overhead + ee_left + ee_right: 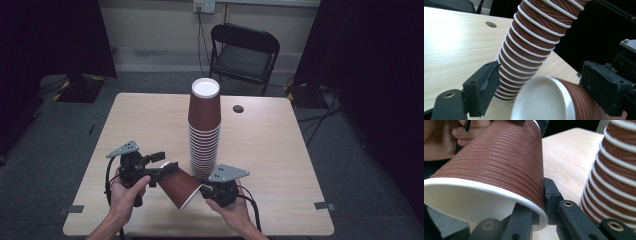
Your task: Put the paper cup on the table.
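Loose cup (179, 187): tilted above worktop (150, 120), beside stack (204, 135). Right hand-held gripper (204, 190) pinches rim; left hand-held gripper (167, 167) straddles base, pads apart. Risk: wall crumples, or stack topples if bumped.

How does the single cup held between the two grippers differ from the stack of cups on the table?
The single cup lies tilted off the table, rim toward the person; the stack stands upright, rims down, on the table. The single cup is one alone and short; the stack is many nested cups and tall. The right gripper pinches the single cup's rim, the left gripper is at its base; nothing grips the stack. Both are brown, ribbed, white-rimmed.
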{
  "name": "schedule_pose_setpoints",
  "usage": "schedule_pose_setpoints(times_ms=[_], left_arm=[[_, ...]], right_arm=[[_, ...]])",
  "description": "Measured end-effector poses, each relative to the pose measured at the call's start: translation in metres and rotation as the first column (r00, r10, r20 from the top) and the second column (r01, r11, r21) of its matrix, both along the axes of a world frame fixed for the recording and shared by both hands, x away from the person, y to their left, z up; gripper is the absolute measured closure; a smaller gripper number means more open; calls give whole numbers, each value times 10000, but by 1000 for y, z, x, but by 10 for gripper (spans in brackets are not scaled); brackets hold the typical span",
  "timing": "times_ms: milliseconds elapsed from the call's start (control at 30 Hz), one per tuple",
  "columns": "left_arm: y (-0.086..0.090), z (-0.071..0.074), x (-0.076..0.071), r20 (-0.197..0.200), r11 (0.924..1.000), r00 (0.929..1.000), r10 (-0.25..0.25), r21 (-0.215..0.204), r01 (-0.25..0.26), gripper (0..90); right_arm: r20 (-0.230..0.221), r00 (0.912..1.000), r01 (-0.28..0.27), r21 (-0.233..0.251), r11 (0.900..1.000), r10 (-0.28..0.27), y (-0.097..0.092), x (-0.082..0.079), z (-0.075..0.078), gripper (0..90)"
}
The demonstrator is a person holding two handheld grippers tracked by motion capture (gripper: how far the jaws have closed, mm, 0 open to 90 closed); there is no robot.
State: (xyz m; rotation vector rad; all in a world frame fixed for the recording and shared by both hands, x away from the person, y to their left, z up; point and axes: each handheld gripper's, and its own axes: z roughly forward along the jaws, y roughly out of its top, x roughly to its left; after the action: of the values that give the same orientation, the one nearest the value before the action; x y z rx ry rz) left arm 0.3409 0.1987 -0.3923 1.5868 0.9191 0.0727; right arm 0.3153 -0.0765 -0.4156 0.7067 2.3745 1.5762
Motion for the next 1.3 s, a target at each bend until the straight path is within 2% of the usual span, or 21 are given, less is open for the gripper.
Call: schedule_pose_setpoints(times_ms=[33,67,300,467,533,600,700,800,900,933,1033,1167,1200,1267,1300], left_arm=[[1,0,-1,170,9997,9999,8,240,-13,153],[0,0,-1,260,9996,9996,114,257,-120,154],[4,1,-5,831,9985,9965,-86,548,40,156],[5,1,-9,1148,9955,9931,-221,944,113,158],[4,0,-10,1375,9905,9896,-418,1352,231,158],[3,-1,-11,1315,9831,9863,-997,1658,773,158],[2,-2,-14,1488,9718,9774,-1504,2037,1185,157],[1,-2,-18,1503,9663,9753,-1618,2248,1256,162],[1,-2,-21,1664,9511,9653,-2013,2687,1520,162],[0,-3,-22,1699,9433,9610,-2180,2891,1629,162],[-4,-4,-27,1847,9152,9423,-2792,3481,2029,161],[-11,-6,-32,1970,8908,9207,-3368,3835,2438,161],[-13,-6,-32,1946,8809,9110,-3637,3899,2684,161],[-16,-7,-34,2019,8628,8978,-3913,4198,2816,161],[-18,-8,-35,2005,8511,8899,-4098,4349,2940,155]], right_arm=[[-22,10000,-47,-16,10000,47,-1,0,0,855],[-84,9999,-116,-68,9999,116,-2,0,0,855],[-429,9990,-182,-700,9974,153,-9,3,1,855],[-669,9976,-225,-1026,9945,157,-13,7,4,855],[-923,9956,-248,-1256,9918,132,-14,9,4,854],[-1290,9914,-405,-1375,9897,227,-14,12,4,854],[-1366,9902,-528,-1657,9848,301,-14,13,3,855],[-1524,9876,-642,-1775,9820,371,-13,15,3,855],[-1741,9836,-828,-2078,9747,465,-12,17,3,855],[-1835,9817,-903,-2157,9723,504,-11,18,3,855],[-2051,9766,-1126,-2293,9668,651,-10,22,4,855],[-2288,9702,-1377,-2478,9590,802,-9,27,5,855],[-2388,9670,-1493,-2496,9568,886,-9,28,6,855],[-2513,9639,-1551,-2627,9523,877,-8,30,7,855],[-2656,9596,-1662,-2681,9489,931,-8,31,7,855]])
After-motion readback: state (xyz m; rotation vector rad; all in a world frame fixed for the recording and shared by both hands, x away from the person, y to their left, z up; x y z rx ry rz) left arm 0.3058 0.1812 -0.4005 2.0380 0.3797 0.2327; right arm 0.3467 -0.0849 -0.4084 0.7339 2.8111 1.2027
